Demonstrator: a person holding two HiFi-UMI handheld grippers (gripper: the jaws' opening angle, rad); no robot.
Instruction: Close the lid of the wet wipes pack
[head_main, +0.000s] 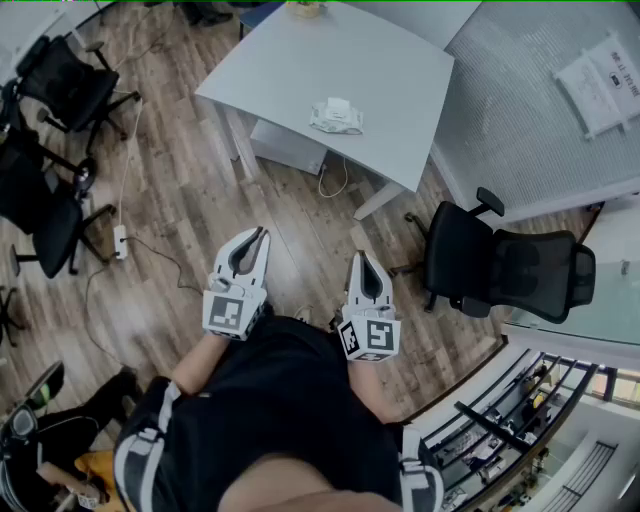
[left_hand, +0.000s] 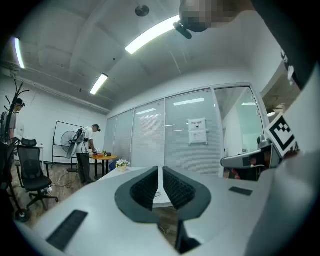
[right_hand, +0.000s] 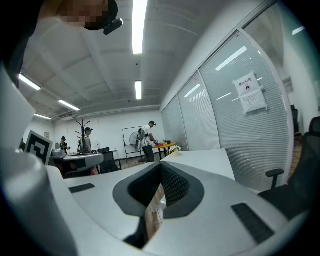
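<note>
A white wet wipes pack (head_main: 336, 116) lies near the middle of the pale grey table (head_main: 280, 60), far ahead of me; whether its lid stands up I cannot tell. My left gripper (head_main: 259, 233) and right gripper (head_main: 359, 257) hover over the wooden floor, close to my body and well short of the table. Both are shut with nothing between the jaws. In the left gripper view the left gripper (left_hand: 160, 169) points level toward the table top (left_hand: 125, 172). In the right gripper view the right gripper (right_hand: 160, 166) faces the same table (right_hand: 210, 157); the pack is hidden there.
A black office chair (head_main: 505, 265) stands right of the grippers, more black chairs (head_main: 60, 85) at the left. Cables and a power strip (head_main: 120, 241) lie on the floor. A glass partition with blinds (left_hand: 185, 135) runs behind the table. A person (left_hand: 86, 152) stands at a far orange table (left_hand: 102, 158).
</note>
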